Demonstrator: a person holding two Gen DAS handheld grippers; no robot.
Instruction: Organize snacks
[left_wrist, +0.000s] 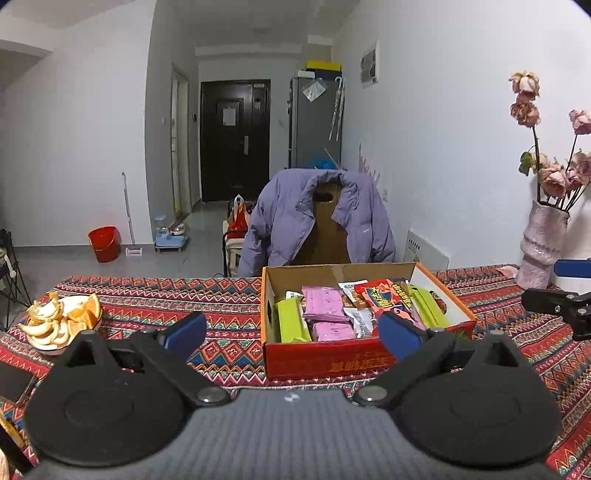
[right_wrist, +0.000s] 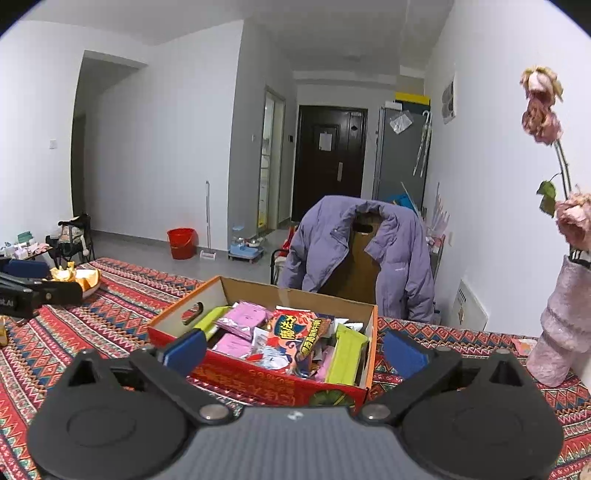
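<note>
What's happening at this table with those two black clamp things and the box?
A person is tidying snacks, holding a grabbing tool in each hand. Both the left tool and the right tool are wide open and hold nothing, hovering just in front of the red cardboard box on the patterned tablecloth. The box is already full of snack packets, pink, lime green and a red bag. A plate of orange peel sits off to the left.

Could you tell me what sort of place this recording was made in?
Most likely a lived-in flat: a table with a patterned cloth holds a snack box, a purple jacket hangs over a chair, and a hallway leads to a dark entrance door.
</note>
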